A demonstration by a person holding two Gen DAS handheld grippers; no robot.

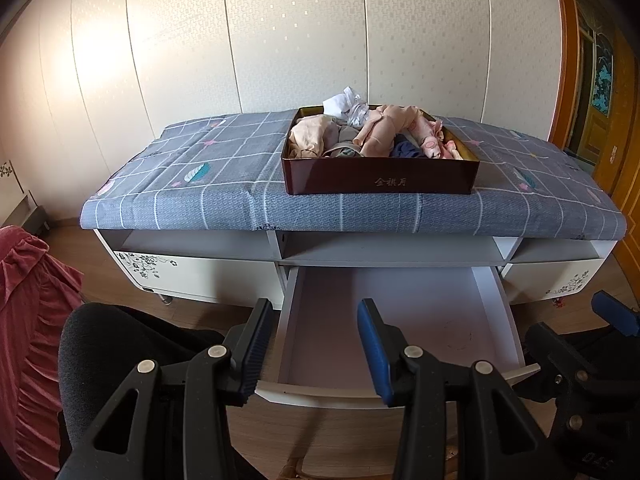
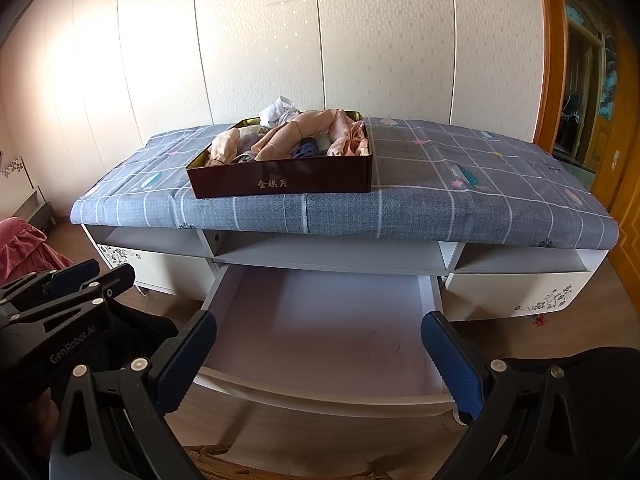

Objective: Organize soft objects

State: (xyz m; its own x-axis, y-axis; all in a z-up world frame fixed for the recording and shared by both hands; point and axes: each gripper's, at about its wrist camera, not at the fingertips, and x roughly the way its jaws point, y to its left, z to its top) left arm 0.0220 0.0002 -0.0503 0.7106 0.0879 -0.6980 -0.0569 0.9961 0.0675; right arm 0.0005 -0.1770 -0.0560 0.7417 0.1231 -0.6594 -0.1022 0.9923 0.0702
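A dark red box stands on the grey checked cover of a low white cabinet. Soft clothes fill it: pink, beige, white and dark blue pieces in a jumble. Below it the cabinet's middle drawer is pulled out and bare inside. My left gripper hovers open over the drawer's near left corner, nothing between its fingers. My right gripper stands open and wider over the drawer's front edge, also holding nothing. Each gripper shows at the edge of the other's view.
The grey checked cover drapes over the cabinet top, with room either side of the box. Open shelves sit under the top. A red ruffled cloth lies at the left. A wooden door frame is at the right. A person's dark-clothed knee is near the left gripper.
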